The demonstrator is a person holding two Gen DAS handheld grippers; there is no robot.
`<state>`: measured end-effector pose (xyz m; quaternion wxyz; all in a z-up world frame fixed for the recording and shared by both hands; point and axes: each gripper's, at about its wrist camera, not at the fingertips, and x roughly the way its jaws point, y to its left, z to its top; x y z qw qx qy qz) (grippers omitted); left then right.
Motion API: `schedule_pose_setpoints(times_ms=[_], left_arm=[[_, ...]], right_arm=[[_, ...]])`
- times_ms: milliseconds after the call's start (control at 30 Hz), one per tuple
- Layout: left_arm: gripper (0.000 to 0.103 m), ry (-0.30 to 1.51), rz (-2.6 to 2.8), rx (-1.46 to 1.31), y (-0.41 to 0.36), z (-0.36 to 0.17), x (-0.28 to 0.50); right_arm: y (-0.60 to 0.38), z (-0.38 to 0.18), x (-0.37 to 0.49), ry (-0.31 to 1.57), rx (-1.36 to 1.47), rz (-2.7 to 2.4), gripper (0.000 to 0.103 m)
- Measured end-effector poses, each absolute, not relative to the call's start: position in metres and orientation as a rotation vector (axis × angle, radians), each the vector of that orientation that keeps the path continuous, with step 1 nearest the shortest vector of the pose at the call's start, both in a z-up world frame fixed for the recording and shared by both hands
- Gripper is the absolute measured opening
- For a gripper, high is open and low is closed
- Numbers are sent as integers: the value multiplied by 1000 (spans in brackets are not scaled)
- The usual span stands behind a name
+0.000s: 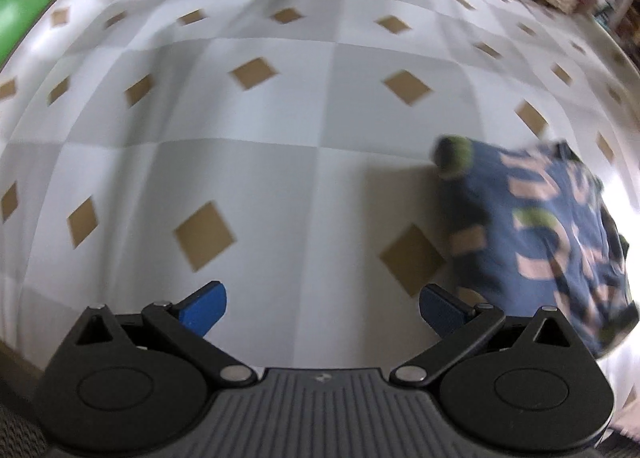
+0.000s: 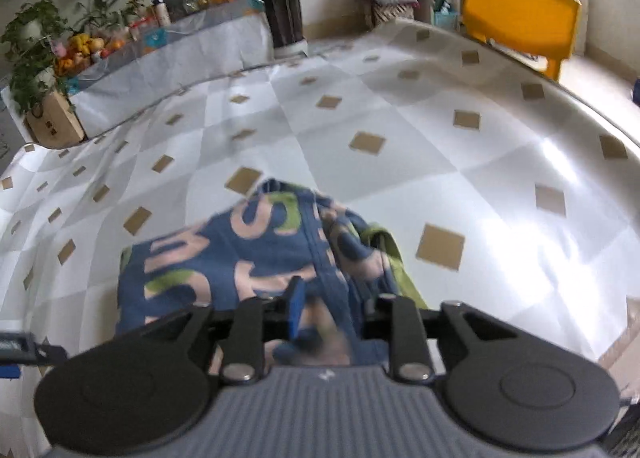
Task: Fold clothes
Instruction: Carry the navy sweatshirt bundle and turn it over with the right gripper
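A: Left wrist view: left gripper (image 1: 322,312) fingers wide apart, empty, over the checked white-and-grey worktop cloth (image 1: 256,162); the navy letter-printed garment (image 1: 560,234) lies bunched off to one side.

B: Right wrist view: right gripper (image 2: 326,312) partly open, garment (image 2: 224,254) between its fingers; whether they pinch it, cannot tell. Slack fabric could slide out and bunch.

Daylight, bright from the right; hard glare on the checked cloth (image 2: 560,186) there. Left view smeared by motion blur, garment (image 1: 540,242) soft. Fisheye bends edges. Faint shadow beside garment.
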<state>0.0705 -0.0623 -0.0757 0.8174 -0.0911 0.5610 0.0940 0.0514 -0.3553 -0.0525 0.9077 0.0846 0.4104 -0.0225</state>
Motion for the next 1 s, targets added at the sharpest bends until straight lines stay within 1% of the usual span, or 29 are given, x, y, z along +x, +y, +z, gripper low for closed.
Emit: schedule_pose_setpoints(times_ms=[100, 200, 333, 400, 567, 767, 867, 1000], left_arm=[[103, 1202, 167, -199, -73, -78, 73], [103, 1205, 142, -208, -83, -80, 74], [103, 1209, 116, -211, -100, -83, 80], [103, 1211, 111, -216, -108, -86, 85], [103, 1210, 97, -223, -125, -91, 94], [103, 1226, 128, -196, -135, -103, 102], [103, 1233, 142, -213, -134, -107, 105], [103, 1230, 144, -195, -138, -110, 107]], right_arm=[[-359, -47, 62, 860, 143, -21, 36], [-367, -38, 84, 899, 124, 44, 37], [-365, -27, 105, 905, -36, 151, 45], [-367, -32, 112, 921, -61, 201, 50], [-382, -64, 127, 1005, 16, 188, 51], [-389, -86, 142, 1053, 18, 95, 62], [-391, -93, 146, 1079, 59, 105, 64], [-383, -99, 147, 1088, 22, 119, 66]])
